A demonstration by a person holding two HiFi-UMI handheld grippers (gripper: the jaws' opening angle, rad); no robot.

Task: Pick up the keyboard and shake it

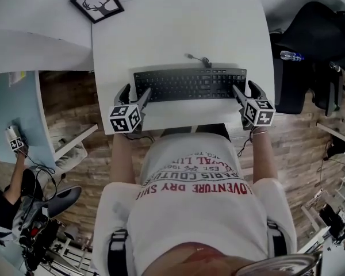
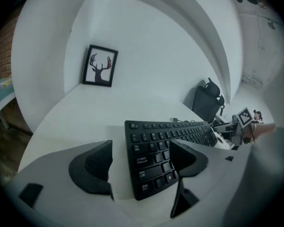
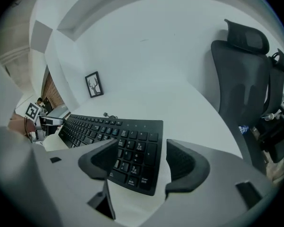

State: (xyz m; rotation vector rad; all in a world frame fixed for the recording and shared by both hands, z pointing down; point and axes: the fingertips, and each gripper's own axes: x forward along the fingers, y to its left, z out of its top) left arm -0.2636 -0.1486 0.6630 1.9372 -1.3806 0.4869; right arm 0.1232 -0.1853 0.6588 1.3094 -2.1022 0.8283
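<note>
Closest to the lens is the person's white printed shirt (image 1: pixel 190 200), filling the bottom of the head view. Above it, at the frame's centre, one black keyboard (image 1: pixel 190 84) lies flat on the white counter (image 1: pixel 178 33), its single cable (image 1: pixel 196 58) curling off the far edge.

Two grippers sit at its ends. The left gripper (image 1: pixel 135 94) has its fingers (image 2: pixel 92 167) released and spread wide around the keyboard's left end: one hangs over the keys, the other stands clear of the edge with bare counter showing between. The right gripper (image 1: pixel 247 91) mirrors it, fingers (image 3: pixel 187 162) also released and apart around the number-pad end.

One framed deer picture (image 1: pixel 97 2) rests at the upper left. One black office chair (image 1: pixel 313 33) stands at the upper right, with one bottle (image 1: pixel 291 56) beside it.
</note>
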